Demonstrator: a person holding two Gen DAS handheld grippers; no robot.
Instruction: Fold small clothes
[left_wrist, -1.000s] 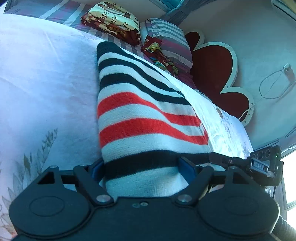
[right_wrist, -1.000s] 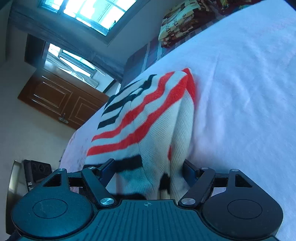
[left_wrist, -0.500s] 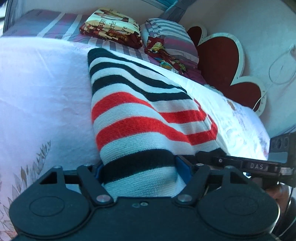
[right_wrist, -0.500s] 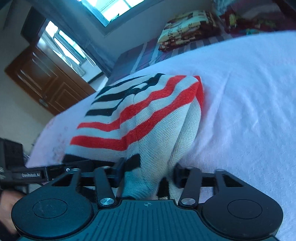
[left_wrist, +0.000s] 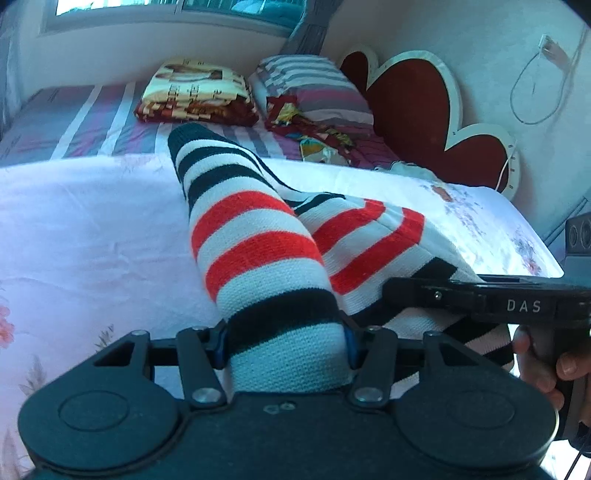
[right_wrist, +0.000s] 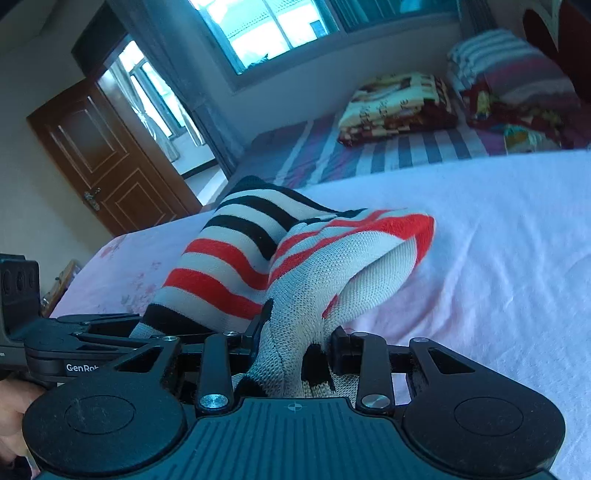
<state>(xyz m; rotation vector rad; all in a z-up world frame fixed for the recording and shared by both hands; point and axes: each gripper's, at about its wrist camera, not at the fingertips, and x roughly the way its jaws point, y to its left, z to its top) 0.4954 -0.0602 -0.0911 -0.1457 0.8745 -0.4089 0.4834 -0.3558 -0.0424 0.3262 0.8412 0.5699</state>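
Note:
A knit sweater with black, red and white stripes (left_wrist: 258, 236) lies on the white bedsheet (left_wrist: 92, 229), its near edge raised and bunched. My left gripper (left_wrist: 282, 343) holds one near corner; its jaws are closing and the blue pads press the knit from both sides. In the right wrist view the same sweater (right_wrist: 229, 258) bunches into my right gripper (right_wrist: 297, 336), whose jaws are also closing on a fold of fabric. Each gripper shows in the other's view: the right gripper's body (left_wrist: 480, 299) with a hand on it, and the left gripper's body (right_wrist: 85, 332).
A folded patterned blanket (left_wrist: 195, 92) and striped pillows (left_wrist: 314, 81) sit at the far end of the bed, by a red heart-shaped headboard (left_wrist: 424, 103). A brown door (right_wrist: 103, 155) and windows (right_wrist: 280, 26) lie beyond. The sheet (right_wrist: 498, 240) spreads to the right.
Both grippers rose and rolled level, lifting the sweater's near edge off the bed. Their jaws narrowed and squeezed the fabric, which now bunches into two raised folds.

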